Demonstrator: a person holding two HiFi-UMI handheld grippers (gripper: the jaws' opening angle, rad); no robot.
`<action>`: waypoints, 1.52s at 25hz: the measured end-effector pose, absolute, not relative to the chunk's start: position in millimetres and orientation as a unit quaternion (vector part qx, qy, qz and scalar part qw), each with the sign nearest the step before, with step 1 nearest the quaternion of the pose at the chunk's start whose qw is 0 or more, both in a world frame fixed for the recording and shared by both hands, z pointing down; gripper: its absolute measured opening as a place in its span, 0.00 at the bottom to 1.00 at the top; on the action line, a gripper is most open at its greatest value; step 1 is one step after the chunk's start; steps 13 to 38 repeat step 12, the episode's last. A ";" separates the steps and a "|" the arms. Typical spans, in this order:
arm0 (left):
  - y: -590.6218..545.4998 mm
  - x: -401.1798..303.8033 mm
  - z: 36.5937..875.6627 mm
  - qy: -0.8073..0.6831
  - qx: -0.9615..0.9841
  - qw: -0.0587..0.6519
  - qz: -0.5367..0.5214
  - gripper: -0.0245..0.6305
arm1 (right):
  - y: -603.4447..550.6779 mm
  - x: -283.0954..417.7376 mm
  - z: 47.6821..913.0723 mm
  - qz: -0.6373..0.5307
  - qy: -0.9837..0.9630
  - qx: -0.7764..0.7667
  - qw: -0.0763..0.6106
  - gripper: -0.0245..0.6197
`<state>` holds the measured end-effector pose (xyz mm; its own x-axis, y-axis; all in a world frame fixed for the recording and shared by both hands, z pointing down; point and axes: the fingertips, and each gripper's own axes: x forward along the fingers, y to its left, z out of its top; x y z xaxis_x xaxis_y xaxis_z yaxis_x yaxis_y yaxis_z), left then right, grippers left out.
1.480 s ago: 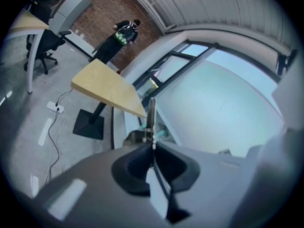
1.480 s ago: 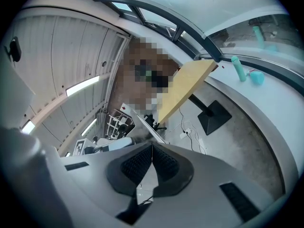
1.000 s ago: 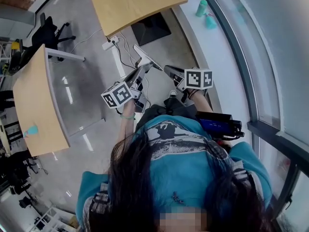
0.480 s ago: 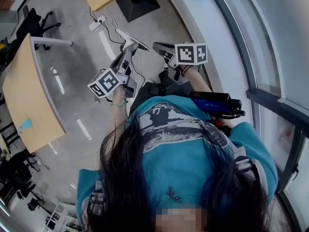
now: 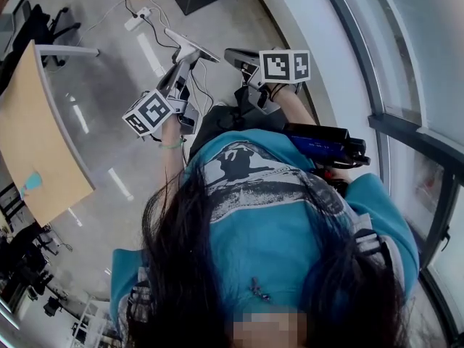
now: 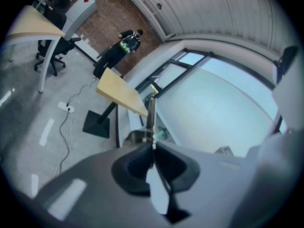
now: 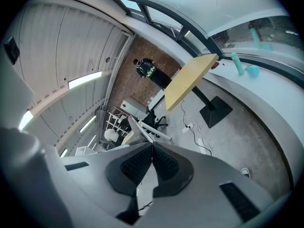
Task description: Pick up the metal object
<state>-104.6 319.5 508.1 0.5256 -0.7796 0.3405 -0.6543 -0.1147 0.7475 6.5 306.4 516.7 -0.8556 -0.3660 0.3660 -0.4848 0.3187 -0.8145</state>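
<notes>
Metal object [image 6: 150, 118] is pinched in the left gripper [image 6: 153, 145], while the right gripper [image 7: 152, 146] is clenched empty.

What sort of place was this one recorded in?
Likely an open-plan office or lab: curved wooden tables, a black office chair, and a power strip with cables on the polished floor.

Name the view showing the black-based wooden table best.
Right gripper view: the table shows whole and large, with top, post and base. The left gripper view shows it whole too, but smaller. The head view's upper edge cuts it, leaving a corner of top and the base.
</notes>
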 end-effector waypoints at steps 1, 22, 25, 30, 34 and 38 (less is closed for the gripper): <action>320.1 -105.6 508.7 -0.482 0.744 0.459 -0.070 0.06 | 307.0 5.7 517.1 0.521 -0.810 0.263 0.058 0.06; 305.8 -118.1 505.2 -0.475 0.745 0.463 -0.076 0.06 | 291.0 -5.2 511.0 0.520 -0.808 0.271 0.058 0.06; 305.8 -118.1 505.2 -0.475 0.745 0.463 -0.076 0.06 | 291.0 -5.2 511.0 0.520 -0.808 0.271 0.058 0.06; 305.8 -118.1 505.2 -0.475 0.745 0.463 -0.076 0.06 | 291.0 -5.2 511.0 0.520 -0.808 0.271 0.058 0.06; 305.8 -118.1 505.2 -0.475 0.745 0.463 -0.076 0.06 | 291.0 -5.2 511.0 0.520 -0.808 0.271 0.058 0.06; 305.8 -118.1 505.2 -0.475 0.745 0.463 -0.076 0.06 | 291.0 -5.2 511.0 0.520 -0.808 0.271 0.058 0.06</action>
